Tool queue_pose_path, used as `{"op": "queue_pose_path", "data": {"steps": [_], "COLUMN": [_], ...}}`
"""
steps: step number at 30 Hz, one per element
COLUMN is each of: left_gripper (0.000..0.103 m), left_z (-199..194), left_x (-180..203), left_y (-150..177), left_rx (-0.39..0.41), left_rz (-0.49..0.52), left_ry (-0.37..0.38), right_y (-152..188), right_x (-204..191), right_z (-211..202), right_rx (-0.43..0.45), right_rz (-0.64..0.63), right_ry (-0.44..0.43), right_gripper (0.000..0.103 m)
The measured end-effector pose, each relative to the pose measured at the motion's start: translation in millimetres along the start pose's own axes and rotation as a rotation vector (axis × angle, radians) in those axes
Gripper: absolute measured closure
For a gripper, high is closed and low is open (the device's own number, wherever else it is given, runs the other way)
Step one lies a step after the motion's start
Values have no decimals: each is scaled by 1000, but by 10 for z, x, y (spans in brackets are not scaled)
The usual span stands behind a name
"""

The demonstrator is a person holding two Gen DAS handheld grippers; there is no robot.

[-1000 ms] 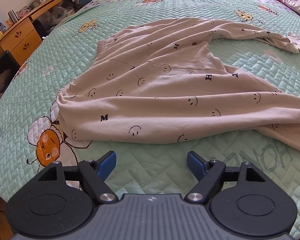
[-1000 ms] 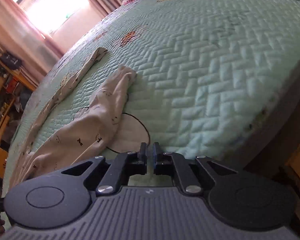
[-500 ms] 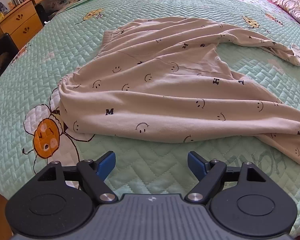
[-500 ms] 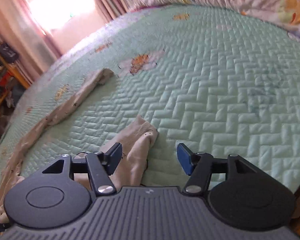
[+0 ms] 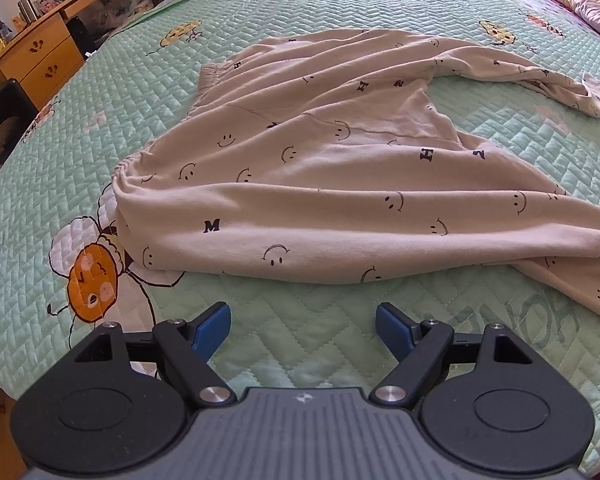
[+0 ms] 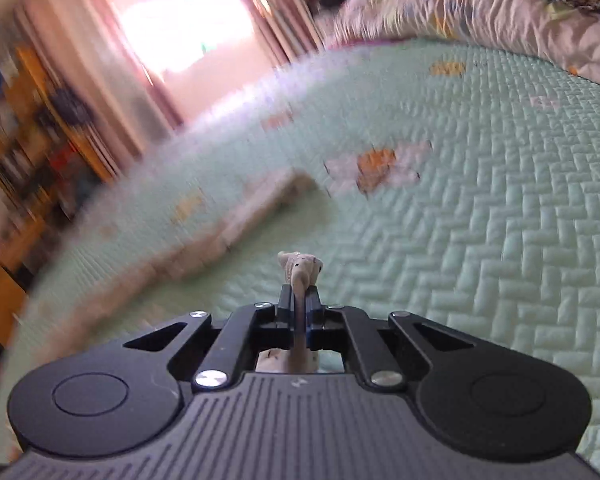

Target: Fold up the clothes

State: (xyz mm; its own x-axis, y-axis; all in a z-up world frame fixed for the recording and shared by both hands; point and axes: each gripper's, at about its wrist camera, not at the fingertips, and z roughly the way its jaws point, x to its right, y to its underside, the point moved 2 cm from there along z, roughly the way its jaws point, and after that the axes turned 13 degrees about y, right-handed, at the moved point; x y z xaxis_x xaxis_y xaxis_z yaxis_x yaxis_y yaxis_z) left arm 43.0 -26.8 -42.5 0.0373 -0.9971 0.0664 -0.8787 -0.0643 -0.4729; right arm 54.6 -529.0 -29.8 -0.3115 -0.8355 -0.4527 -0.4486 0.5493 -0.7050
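A beige garment (image 5: 340, 184) printed with smiley faces and letters lies spread on the green quilted bedspread (image 5: 260, 32). Its gathered waistband is at the left and two long limbs run off to the right. My left gripper (image 5: 303, 320) hovers open over bare bedspread, just short of the garment's near edge, with nothing between its blue pads. My right gripper (image 6: 299, 292) has its jaws closing, and they pinch the end of one limb. A tuft of beige cloth (image 6: 300, 266) sticks out past the fingertips. The other limb (image 6: 260, 204) lies blurred on the bed beyond.
A wooden desk with drawers (image 5: 40, 56) stands left of the bed. A floral quilt (image 6: 480, 12) is bunched at the head of the bed. Behind it is a bright window with pink curtains (image 6: 180, 20). The bed's near edge runs under my left gripper.
My right gripper opened over the end of the near limb, then shut on it and rose with it, swinging toward the window. The left gripper stayed open and hardly moved.
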Motion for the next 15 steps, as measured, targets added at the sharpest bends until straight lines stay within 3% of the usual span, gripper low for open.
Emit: {"op": "queue_pose_path", "data": {"steps": [3,5,7,11,15], "left_gripper": [21,21,21,21,21], "left_z": [4,7,5,-5,37], "left_x": [-1,-5,-7,-20,13], "left_y": [-4,-12,-24,-72,-212], "left_rx": [5,9,12,20,31], "left_rz": [0,-2,-5,-36,-105], "left_ry": [5,11,15,58,190], "right_y": [60,245,445,549,441], "right_x": [527,921,1236,1230,792], "right_z": [-229,-277,-347,-598,-554], "right_rx": [2,-82,-141,-68,-16], "right_rz": [152,219,264,252,180], "right_ry": [51,190,287,281,137], "right_gripper": [88,81,84,82,78]}}
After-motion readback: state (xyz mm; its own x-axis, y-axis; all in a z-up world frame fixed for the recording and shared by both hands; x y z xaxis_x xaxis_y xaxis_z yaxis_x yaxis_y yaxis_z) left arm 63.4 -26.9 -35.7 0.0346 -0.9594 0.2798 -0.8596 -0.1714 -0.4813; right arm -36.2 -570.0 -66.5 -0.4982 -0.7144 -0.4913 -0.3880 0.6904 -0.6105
